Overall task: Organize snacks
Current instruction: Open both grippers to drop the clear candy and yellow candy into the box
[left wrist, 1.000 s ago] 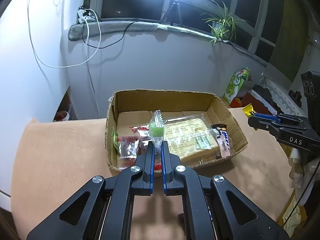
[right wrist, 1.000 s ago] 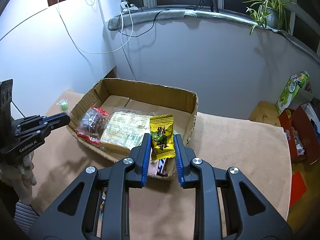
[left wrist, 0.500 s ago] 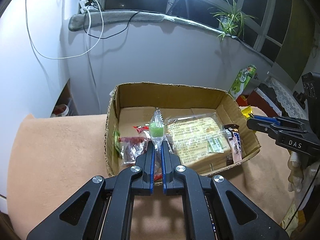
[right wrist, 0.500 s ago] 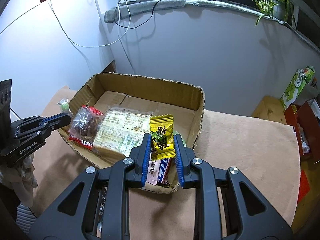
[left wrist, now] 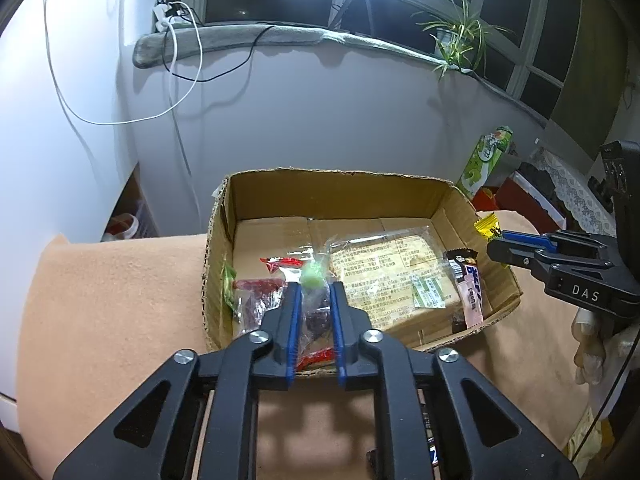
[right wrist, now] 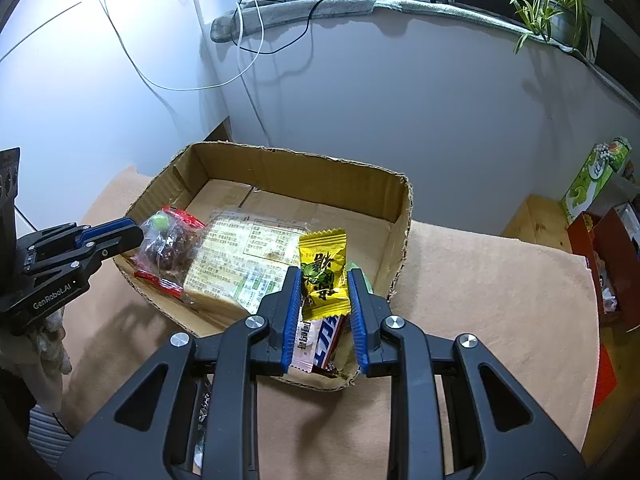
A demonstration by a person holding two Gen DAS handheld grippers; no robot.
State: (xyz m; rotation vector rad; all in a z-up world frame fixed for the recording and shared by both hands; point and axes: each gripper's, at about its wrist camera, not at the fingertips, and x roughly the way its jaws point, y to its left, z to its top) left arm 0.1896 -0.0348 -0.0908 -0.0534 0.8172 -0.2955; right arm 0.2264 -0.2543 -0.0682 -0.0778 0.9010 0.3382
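Evidently this is the drop: over the near edge of the cardboard box (right wrist: pixel 280 168), the left gripper (left wrist: pixel 314 292) is opening around a green candy (left wrist: pixel 313 278) while the right gripper (right wrist: pixel 324 280) is opening around a yellow packet (right wrist: pixel 323 268). Both sweets look about to fall in beside the cracker pack (right wrist: pixel 240 256). Next, I judge, the jaws need to spread fully, then lift clear of the box.

My table (left wrist: pixel 108 300) w/ tan cloth carried the cardboard box (left wrist: pixel 404 188) directly; dark wrappers (left wrist: pixel 432 454) lay by my near edge.

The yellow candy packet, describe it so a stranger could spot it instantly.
Find the cardboard box on the tan cloth. At its near right corner, the yellow candy packet stands between the right tool's opening blue fingers. It is the only yellow wrapper, with a green cartoon figure.
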